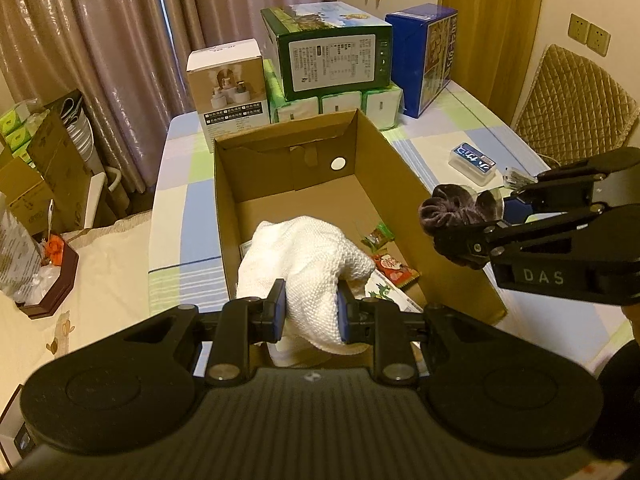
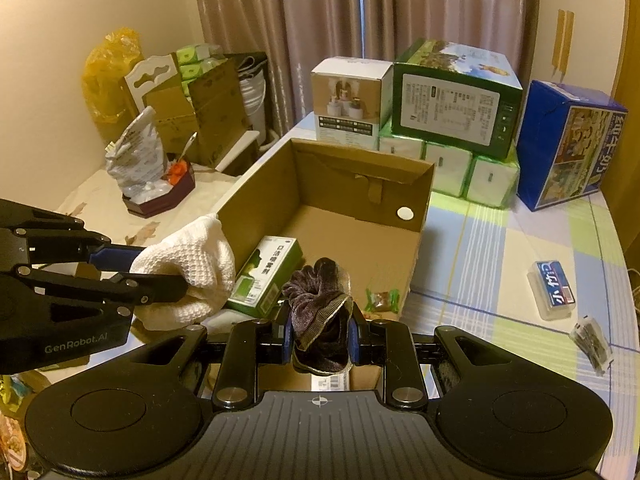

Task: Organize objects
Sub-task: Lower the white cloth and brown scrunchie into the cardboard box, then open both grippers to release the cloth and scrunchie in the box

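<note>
On the desk (image 1: 472, 140), under a checked cloth of blue, green and white, an open cardboard box (image 1: 396, 168) stands with its long side running from near to far. The left gripper (image 1: 311, 312) hangs over the near end of the box, its jaws closed tight on a white towel (image 1: 304, 256), which bunches up between the blue pads and droops into the box. The right gripper (image 2: 318, 334) is just to the right of it, at the box's right wall, its jaws pinched on a dark purple scrunchie (image 2: 316, 284) that bulges out above the fingers.

Inside the box, near the towel, lie a green carton (image 2: 268, 276) with white lettering, a red snack packet (image 1: 394, 270) and a small green-and-red wrapped candy (image 1: 376, 236). The far half of the box floor is bare cardboard.

On the desk to the right of the box sits a clear plastic case (image 2: 554, 288) with a blue label, and nearer still a small dark packet (image 2: 592, 340), well apart from the box. At the far edge of the desk a white box (image 1: 228, 84), a green box (image 1: 332, 48) resting on tissue packs (image 1: 340, 104), and a blue box (image 1: 428, 56) stand in a row before the curtain (image 1: 100, 40).
</note>
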### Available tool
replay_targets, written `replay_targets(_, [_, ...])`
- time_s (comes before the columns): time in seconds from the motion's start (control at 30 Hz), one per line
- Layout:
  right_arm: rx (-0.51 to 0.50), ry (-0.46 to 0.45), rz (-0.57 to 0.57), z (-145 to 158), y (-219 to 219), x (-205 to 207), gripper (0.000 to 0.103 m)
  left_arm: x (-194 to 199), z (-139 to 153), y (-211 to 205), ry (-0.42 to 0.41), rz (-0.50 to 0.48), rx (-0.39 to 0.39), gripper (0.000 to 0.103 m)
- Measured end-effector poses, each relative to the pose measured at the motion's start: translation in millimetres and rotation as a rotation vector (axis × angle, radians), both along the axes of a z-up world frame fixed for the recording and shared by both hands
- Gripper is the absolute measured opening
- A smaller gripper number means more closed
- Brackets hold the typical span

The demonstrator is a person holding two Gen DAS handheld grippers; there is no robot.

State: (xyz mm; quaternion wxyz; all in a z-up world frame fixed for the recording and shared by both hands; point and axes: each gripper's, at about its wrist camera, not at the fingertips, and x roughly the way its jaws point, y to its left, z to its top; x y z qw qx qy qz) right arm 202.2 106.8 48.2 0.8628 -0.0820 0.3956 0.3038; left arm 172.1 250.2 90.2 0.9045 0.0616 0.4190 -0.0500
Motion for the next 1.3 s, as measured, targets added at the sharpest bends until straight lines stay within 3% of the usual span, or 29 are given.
replay_targets(0.83, [0.0, 0.067, -0.026, -21, 14, 70, 0.022, 76, -24, 13, 0.042, -0.005, -0.016, 0.022])
replay_targets(0.9, [0.002, 0.072, -0.027, -23, 14, 73, 0.022, 82, -28, 15, 0.035, -0.001, -0.031, 0.026])
replay_targets(0.97, [0.003, 0.078, -0.029, -25, 14, 74, 0.023, 86, -30, 16, 0.024, 0.01, -0.038, 0.037])
replay_targets(1.3, [0.01, 0.095, -0.035, -32, 9, 74, 0.023, 75, -24, 23, -0.002, 0.033, -0.016, 0.038])
